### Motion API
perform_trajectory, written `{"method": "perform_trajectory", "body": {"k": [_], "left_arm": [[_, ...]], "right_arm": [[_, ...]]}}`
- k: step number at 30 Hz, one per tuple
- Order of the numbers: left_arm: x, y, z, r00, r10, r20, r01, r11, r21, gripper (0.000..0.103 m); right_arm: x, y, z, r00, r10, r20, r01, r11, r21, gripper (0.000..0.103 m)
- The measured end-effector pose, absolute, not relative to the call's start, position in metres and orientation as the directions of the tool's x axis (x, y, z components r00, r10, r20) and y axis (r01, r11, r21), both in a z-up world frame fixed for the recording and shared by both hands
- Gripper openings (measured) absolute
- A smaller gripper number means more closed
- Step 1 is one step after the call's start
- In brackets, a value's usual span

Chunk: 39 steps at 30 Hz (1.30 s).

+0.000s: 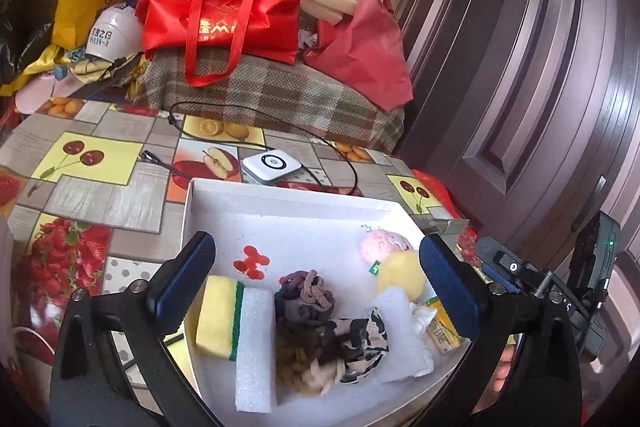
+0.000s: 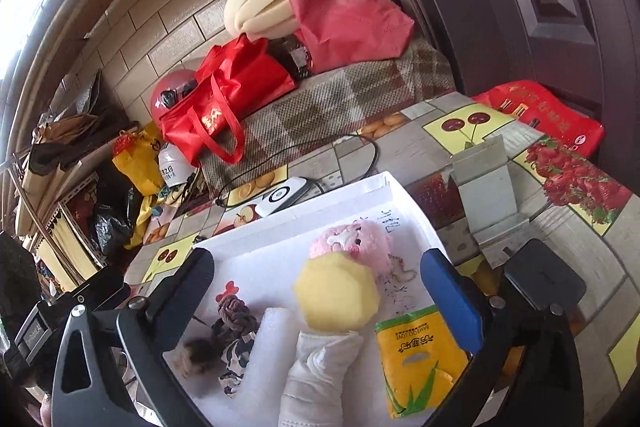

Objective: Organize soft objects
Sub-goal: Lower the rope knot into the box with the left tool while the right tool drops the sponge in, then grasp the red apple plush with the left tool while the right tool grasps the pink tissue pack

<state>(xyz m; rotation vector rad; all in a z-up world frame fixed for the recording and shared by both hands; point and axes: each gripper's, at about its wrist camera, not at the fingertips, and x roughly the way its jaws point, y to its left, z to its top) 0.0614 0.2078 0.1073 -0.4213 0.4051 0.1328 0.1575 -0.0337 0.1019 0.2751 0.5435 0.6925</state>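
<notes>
both tongs are wide open and hold nothing: the left tongs and the right tongs hang over the white tray on the counter. in the lower middle of both views, the yellow sponge, pink plush toy and hair ties lie inside this tray.

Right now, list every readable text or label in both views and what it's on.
"RAMBO LOVE" with Chinese characters I can't read: yellow packet in the white tray.
Chinese characters, blurred: white helmet.
Gold logo and characters, not legible: red tote bag.
Gold print, unreadable: red bag by the door.
Handwritten scribbles on the tray floor: illegible.
</notes>
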Motion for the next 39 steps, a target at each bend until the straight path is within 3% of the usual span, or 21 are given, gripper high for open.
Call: {"method": "perform_trajectory", "body": {"k": [5,10,17,23,27,30,32,36,38,39], "left_arm": [[0.037,0.197,0.129,0.928,0.022,-0.372,-0.144,0.942,-0.303,0.103],[0.002,0.172,0.132,0.919,-0.073,-0.387,-0.009,0.979,-0.205,0.103],[-0.042,0.127,0.073,0.752,-0.349,-0.559,0.215,0.932,-0.293,0.103],[-0.043,0.072,0.036,0.642,-0.351,-0.681,0.307,0.932,-0.191,0.102],[-0.038,0.063,0.025,0.616,-0.337,-0.712,0.307,0.935,-0.176,0.101],[-0.032,0.062,0.02,0.61,-0.311,-0.729,0.291,0.943,-0.16,0.088],[-0.029,0.064,0.015,0.6,-0.297,-0.743,0.285,0.947,-0.148,0.07],[-0.028,0.069,0.012,0.599,-0.289,-0.747,0.275,0.95,-0.148,0.065],[-0.029,0.071,0.011,0.602,-0.291,-0.743,0.277,0.95,-0.147,0.062],[-0.03,0.072,0.012,0.606,-0.293,-0.74,0.279,0.949,-0.148,0.061]], "right_arm": [[0.139,-0.057,0.111,0.638,0.696,-0.329,-0.56,0.713,0.421,0.103],[0.118,-0.077,0.099,0.555,0.725,-0.408,-0.637,0.686,0.351,0.103],[0.08,-0.083,0.065,0.385,0.725,-0.571,-0.794,0.576,0.195,0.103],[0.062,-0.061,0.047,0.238,0.737,-0.633,-0.877,0.443,0.185,0.098],[0.063,-0.053,0.041,0.206,0.718,-0.665,-0.882,0.431,0.191,0.082],[0.061,-0.045,0.035,0.181,0.697,-0.694,-0.891,0.415,0.183,0.08],[0.058,-0.037,0.033,0.172,0.686,-0.707,-0.901,0.4,0.169,0.08],[0.052,-0.022,0.029,0.171,0.657,-0.734,-0.916,0.381,0.127,0.079],[0.05,-0.02,0.028,0.18,0.645,-0.743,-0.92,0.377,0.105,0.073],[0.048,-0.02,0.029,0.18,0.65,-0.738,-0.923,0.37,0.101,0.057]]}}
